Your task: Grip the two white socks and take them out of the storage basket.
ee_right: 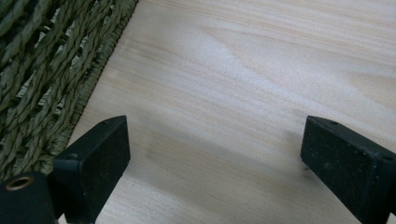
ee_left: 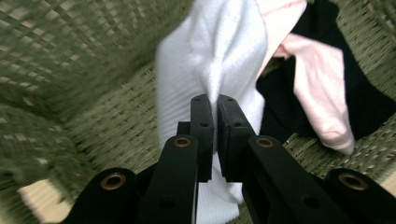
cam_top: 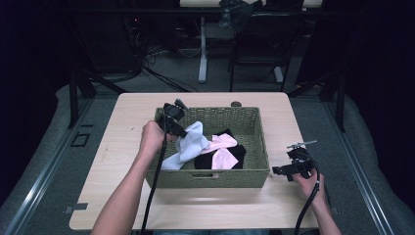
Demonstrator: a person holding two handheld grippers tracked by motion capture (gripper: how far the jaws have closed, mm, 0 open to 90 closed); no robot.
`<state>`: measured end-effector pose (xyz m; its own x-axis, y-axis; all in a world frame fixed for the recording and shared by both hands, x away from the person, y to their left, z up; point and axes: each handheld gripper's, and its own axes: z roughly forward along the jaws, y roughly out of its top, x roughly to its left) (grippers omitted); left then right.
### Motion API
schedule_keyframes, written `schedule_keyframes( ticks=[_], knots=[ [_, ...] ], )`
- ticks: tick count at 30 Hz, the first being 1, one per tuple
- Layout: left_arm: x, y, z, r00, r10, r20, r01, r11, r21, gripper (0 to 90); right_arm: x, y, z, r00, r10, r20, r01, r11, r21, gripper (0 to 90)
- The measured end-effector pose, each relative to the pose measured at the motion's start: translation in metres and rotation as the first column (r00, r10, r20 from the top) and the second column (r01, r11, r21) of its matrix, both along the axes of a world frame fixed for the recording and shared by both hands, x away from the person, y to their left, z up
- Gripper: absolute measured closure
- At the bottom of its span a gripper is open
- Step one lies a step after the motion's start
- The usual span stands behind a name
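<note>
A green woven basket point(cam_top: 254, 128) stands in the middle of the table and holds a white cloth point(cam_top: 188, 144), a pink cloth point(cam_top: 222, 149) and a black cloth point(cam_top: 239, 152). My left gripper point(cam_top: 182, 132) reaches into the basket's left half and is shut on the white cloth point(ee_left: 210, 65), which hangs bunched between its jaws. Pink cloth point(ee_left: 317, 88) lies over black cloth point(ee_left: 364, 100) just to the right of it. My right gripper point(cam_top: 278, 171) rests low over the table to the right of the basket, open point(ee_right: 215, 154) with nothing between its jaws.
The basket's woven wall point(ee_right: 51, 70) stands close to the left of the right gripper. Bare wooden tabletop point(cam_top: 132, 122) lies around the basket. Table legs and a chair point(cam_top: 254, 44) stand beyond the far edge.
</note>
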<state>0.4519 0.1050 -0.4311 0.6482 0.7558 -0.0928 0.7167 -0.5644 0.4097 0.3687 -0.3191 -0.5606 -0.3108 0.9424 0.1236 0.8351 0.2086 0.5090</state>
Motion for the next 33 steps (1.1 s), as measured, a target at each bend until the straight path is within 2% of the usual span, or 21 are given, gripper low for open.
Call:
schedule_keyframes(
  ticks=[8,14,19,33],
  knots=[
    [-0.008,-0.001,0.037,0.9985,-0.015,0.053,0.015,0.9999,-0.004,86.5,0.001,0.000,0.001,0.9997,0.015,-0.021,-0.015,0.9999,0.000,7.9],
    [-0.008,-0.001,0.049,0.9978,-0.014,0.065,0.014,0.9999,0.001,86.5,0.001,0.000,0.001,0.9998,0.011,-0.016,-0.011,0.9999,0.000,7.9],
    [-0.007,0.003,0.055,0.9975,-0.010,0.070,0.011,0.9998,-0.014,86.5,0.001,0.000,0.001,0.9998,0.010,-0.019,-0.010,0.9998,-0.017,7.9],
    [0.002,0.004,0.071,0.9978,-0.011,0.065,0.011,0.9999,0.001,86.5,0.001,0.000,0.001,0.9997,0.009,-0.021,-0.009,0.9998,-0.017,7.9]
  ],
)
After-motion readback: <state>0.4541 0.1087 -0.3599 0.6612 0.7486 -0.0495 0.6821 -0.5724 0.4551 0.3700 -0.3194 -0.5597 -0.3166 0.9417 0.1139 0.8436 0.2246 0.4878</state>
